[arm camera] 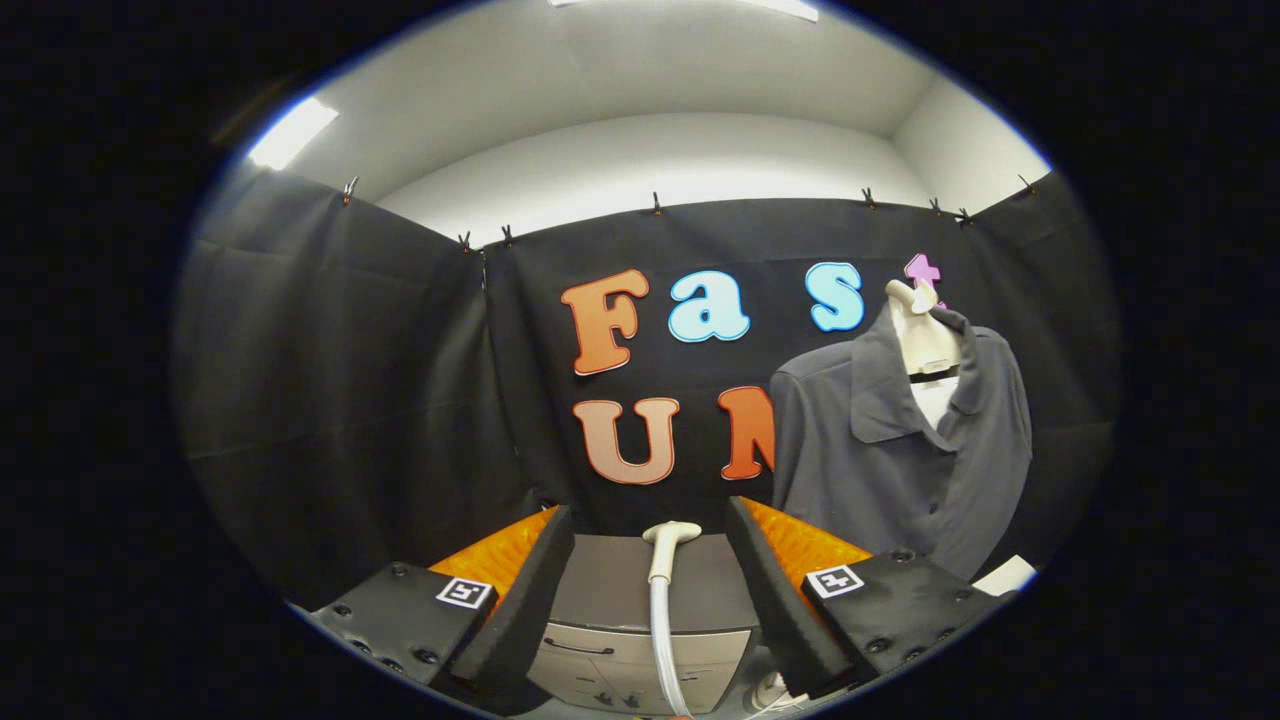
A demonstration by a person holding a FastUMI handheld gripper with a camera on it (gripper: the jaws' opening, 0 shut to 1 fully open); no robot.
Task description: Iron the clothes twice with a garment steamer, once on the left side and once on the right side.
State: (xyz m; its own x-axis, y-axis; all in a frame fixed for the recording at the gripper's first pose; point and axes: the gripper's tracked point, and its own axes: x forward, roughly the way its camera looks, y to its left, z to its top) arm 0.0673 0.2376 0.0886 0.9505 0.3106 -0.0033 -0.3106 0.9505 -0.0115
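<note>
Black pads: left finger (520, 590) of the gripper (648, 590), orange-backed, square marker on its housing.
Jaws: wide apart, holding nothing, both pads bare.
Steamer (665, 545): white head between the fingers, just ahead of them, touching neither; pale hose (662, 640) running down from it toward the camera.
Cabinet (610, 600): grey, under the steamer head, dark flat top, lighter front with a drawer handle.
Right finger (760, 590): black pad, orange backing, marker on its housing like the left one.
Shirt (880, 470): dark grey, collared, buttoned down the front, hanging upright beyond the right finger and to the right of the steamer, well apart from both.
Mannequin (925, 340): cream neck showing in the open collar, a black band across it.
Wall: black cloth behind everything, clipped along its top edge.
Small items: white cable or plug by the base of the right finger, too blurred to tell which.
</note>
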